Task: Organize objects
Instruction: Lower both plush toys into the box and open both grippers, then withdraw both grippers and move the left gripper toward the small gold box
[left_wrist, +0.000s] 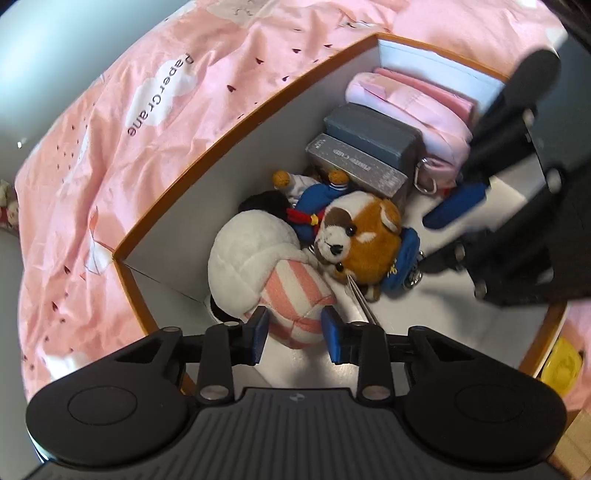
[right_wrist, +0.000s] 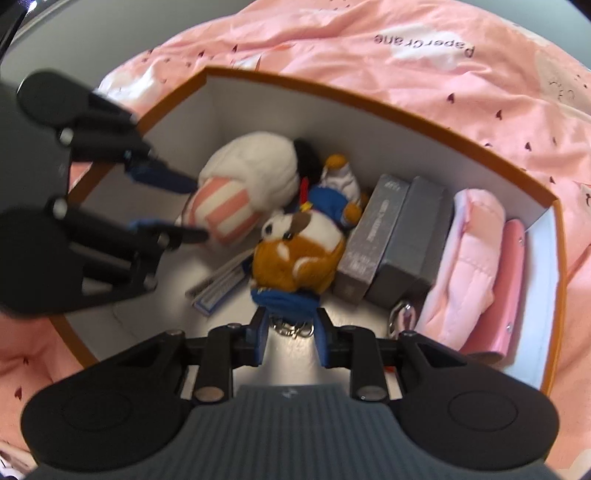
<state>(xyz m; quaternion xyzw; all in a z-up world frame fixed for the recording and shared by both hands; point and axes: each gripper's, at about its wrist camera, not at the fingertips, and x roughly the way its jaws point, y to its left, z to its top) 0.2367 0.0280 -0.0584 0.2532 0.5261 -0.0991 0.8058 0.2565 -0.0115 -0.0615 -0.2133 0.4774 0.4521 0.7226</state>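
Note:
An orange-rimmed white box (left_wrist: 207, 155) lies on a pink bedspread and holds toys. My left gripper (left_wrist: 294, 334) is open, its fingers either side of the pink-striped part of a white plush (left_wrist: 255, 266), which also shows in the right wrist view (right_wrist: 251, 173). My right gripper (right_wrist: 289, 334) is open around the blue hat and keyring of a red panda plush (right_wrist: 295, 258), also seen in the left wrist view (left_wrist: 365, 229). Whether the pads touch either toy I cannot tell.
Two grey boxes (right_wrist: 391, 236), a pink pouch (right_wrist: 469, 251) and a pink wallet (right_wrist: 506, 288) fill the box's far end. A paper tag (right_wrist: 218, 291) lies on the box floor. A yellow object (left_wrist: 561, 365) sits outside the box. The box walls stand close around both grippers.

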